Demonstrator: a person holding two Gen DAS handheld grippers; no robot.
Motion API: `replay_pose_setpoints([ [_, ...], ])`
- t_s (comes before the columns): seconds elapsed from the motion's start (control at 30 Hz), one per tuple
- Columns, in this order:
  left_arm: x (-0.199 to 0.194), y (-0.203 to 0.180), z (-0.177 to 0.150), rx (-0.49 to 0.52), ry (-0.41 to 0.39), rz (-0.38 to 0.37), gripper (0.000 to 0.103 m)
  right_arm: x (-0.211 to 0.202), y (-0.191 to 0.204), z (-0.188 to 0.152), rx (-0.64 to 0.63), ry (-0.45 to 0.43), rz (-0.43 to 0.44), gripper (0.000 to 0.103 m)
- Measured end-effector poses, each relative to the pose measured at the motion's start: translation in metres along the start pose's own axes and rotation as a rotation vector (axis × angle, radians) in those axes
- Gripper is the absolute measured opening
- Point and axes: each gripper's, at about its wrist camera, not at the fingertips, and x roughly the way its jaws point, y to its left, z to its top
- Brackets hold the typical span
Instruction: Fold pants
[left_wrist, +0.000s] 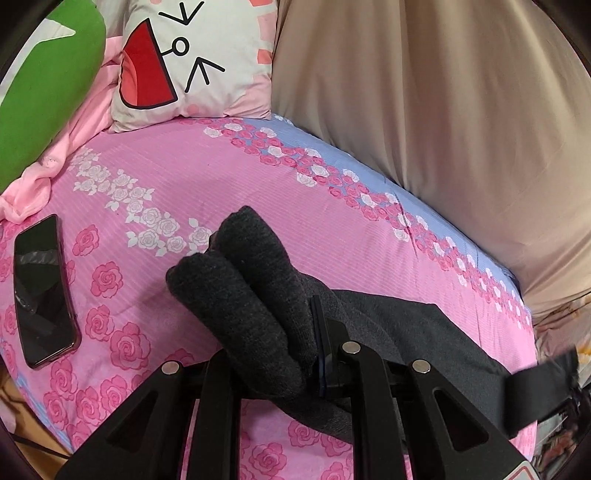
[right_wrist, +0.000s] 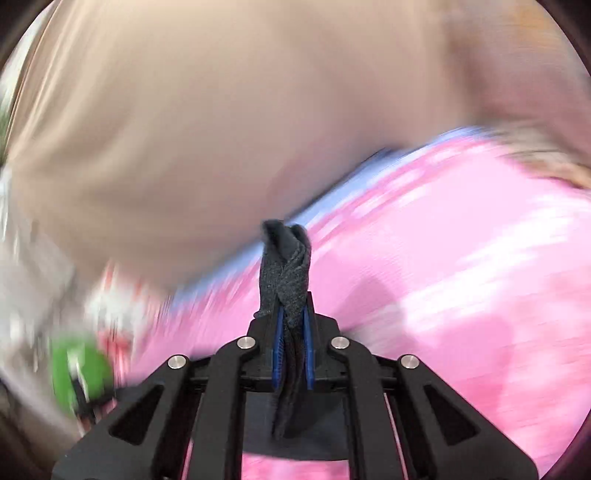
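The dark grey knit pants lie on the pink floral bed sheet. In the left wrist view my left gripper is shut on the pants; two rounded grey folds bulge out ahead of the fingers, and the cloth spreads right across the bed. In the right wrist view my right gripper is shut on a twisted strip of the pants, which sticks up past the blue pads. That view is motion-blurred.
A black phone lies on the sheet at the left. A cartoon-face pillow, a green cushion and a pink cloth sit at the head. A beige curtain hangs along the far side.
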Motion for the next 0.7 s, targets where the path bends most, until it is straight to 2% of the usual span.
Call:
replay_pose_setpoints([
  [0.03,0.000,-0.001,0.001,-0.005,0.000,0.005,0.013,-0.021,-0.031,0.015,0.060,-0.042,-0.031,0.008],
  [0.1,0.001,-0.003,0.002,-0.010,-0.002,0.014,0.013,-0.046,-0.083,0.032,0.154,-0.069,-0.086,0.008],
  [0.2,0.004,-0.007,0.004,-0.031,0.004,0.008,0.013,-0.036,-0.142,0.021,0.254,0.029,-0.131,0.008],
  [0.3,0.006,-0.007,0.007,-0.059,0.010,0.014,0.013,-0.015,-0.167,0.003,0.277,0.093,-0.181,0.008],
  [0.37,0.006,-0.007,0.010,-0.070,0.017,0.015,0.013,-0.009,-0.160,0.003,0.261,0.083,-0.169,0.008],
  [0.4,0.005,-0.008,0.011,-0.066,0.019,0.018,0.013,-0.007,-0.145,0.006,0.228,0.074,-0.154,0.008],
  [0.47,0.002,-0.012,0.012,-0.053,0.018,0.017,0.013,0.001,-0.096,0.014,0.135,0.074,-0.070,0.008],
  [0.53,-0.002,-0.018,0.014,-0.036,0.010,0.011,0.013,0.012,-0.028,0.011,-0.007,0.105,0.056,0.008],
  [0.6,-0.005,-0.023,0.015,-0.024,0.001,0.006,0.013,0.032,0.055,-0.012,-0.176,0.198,0.208,0.009],
  [0.67,-0.008,-0.027,0.016,-0.014,-0.007,-0.005,0.013,0.060,0.116,-0.049,-0.284,0.332,0.354,0.018],
  [0.7,-0.009,-0.029,0.016,-0.010,-0.010,-0.009,0.013,0.083,0.144,-0.079,-0.334,0.444,0.427,0.036],
])
